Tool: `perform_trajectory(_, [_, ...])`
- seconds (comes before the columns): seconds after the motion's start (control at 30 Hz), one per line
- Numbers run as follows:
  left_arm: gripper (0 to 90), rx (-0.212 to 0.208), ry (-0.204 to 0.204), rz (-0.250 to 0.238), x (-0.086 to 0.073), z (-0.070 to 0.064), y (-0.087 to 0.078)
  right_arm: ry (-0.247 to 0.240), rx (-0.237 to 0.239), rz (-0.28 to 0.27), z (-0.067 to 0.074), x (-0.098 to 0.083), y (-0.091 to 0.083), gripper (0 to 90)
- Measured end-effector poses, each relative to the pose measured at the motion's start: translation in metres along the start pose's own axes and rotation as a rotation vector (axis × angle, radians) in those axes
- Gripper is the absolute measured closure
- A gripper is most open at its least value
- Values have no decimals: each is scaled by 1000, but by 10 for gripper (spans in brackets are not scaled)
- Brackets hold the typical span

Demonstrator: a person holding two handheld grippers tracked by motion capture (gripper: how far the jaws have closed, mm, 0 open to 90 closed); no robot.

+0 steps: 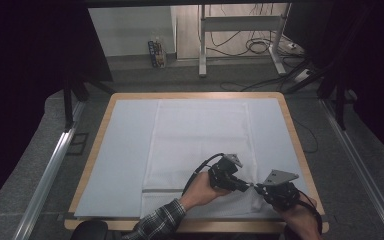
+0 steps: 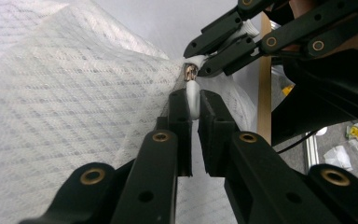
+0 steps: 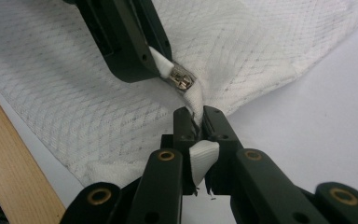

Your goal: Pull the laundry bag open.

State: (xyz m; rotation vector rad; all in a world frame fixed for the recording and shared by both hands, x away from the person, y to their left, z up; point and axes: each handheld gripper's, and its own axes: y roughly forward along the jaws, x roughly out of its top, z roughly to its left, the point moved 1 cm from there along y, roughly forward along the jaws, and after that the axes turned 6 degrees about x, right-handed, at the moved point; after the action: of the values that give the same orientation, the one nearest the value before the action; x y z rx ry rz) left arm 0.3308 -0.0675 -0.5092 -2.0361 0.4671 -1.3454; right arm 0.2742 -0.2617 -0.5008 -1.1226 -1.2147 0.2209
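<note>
Pinching white cloth (image 1: pixel 200 135): left tongs (image 2: pixel 193 100), right tongs (image 3: pixel 196 122); metal zipper slider (image 3: pixel 181 78) between them.

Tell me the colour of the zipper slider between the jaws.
Silver metal slider, clearest in the right gripper view.

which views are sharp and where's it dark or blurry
High view: dim and soft, black at both sides, white cloth evenly lit. Left gripper view: cloth weave crisp, floor clutter at right blurred. Right gripper view: zipper slider sharp, nearest jaws slightly soft.
</note>
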Motion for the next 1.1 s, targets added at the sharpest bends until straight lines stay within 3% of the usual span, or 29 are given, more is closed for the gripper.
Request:
perform_trajectory(0.13, [872, 9, 17, -2, 1, -1, -2, 9, 1, -14, -1, 0, -1, 798])
perform_trajectory(0.33, [875, 20, 24, -2, 0, -1, -4, 11, 6, -24, -4, 0, -1, 675])
perform_trajectory(0.47, [874, 18, 25, -1, 0, -2, -5, -7, -14, -33, -4, 2, 0, 570])
perform_trajectory(0.57, [874, 8, 24, -2, 1, -2, -5, -41, -9, -35, -5, 4, 2, 548])
perform_trajectory(0.63, [874, 2, 32, 5, 1, -2, -5, -68, -4, -30, -4, 6, 5, 565])
perform_trajectory(0.7, [874, -8, 27, 4, 2, -2, -5, -96, 4, -13, -2, 8, 8, 679])
perform_trajectory(0.73, [874, -12, 25, 6, 2, -1, -5, -113, 5, 1, 0, 8, 9, 781])
perform_trajectory(0.8, [874, -17, 20, 3, 2, -1, -4, -114, 12, 10, 0, 8, 10, 824])
perform_trajectory(1.1, [874, 3, 47, 21, 0, -3, -5, -100, 16, 19, 2, 8, 10, 843])
